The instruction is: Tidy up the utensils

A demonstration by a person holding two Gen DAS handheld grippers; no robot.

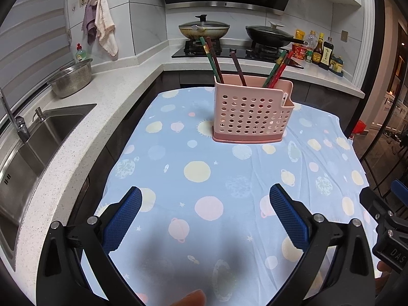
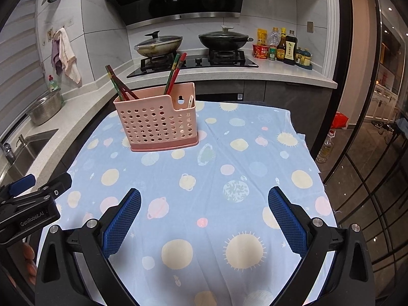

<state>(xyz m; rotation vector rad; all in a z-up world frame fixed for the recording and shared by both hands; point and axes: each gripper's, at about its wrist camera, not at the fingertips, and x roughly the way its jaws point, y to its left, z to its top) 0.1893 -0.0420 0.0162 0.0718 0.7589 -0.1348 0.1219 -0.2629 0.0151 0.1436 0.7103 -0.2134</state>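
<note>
A pink perforated utensil holder (image 1: 251, 117) stands upright on the far half of a table under a blue planet-print cloth (image 1: 204, 178). It also shows in the right wrist view (image 2: 158, 125). Several red, green and brown chopsticks (image 1: 219, 61) lean out of its top, some left, some right (image 2: 174, 74). A white utensil tip (image 2: 190, 101) pokes up in its small side pocket. My left gripper (image 1: 205, 204) is open and empty over the near cloth. My right gripper (image 2: 204, 204) is open and empty, also well short of the holder.
A speckled counter with a steel sink (image 1: 38, 142) and colander (image 1: 72, 77) runs along the left. A hob with two lidded woks (image 1: 204, 29) and sauce bottles (image 1: 322, 52) lies behind. The table's right edge drops to a dark floor (image 2: 369, 178).
</note>
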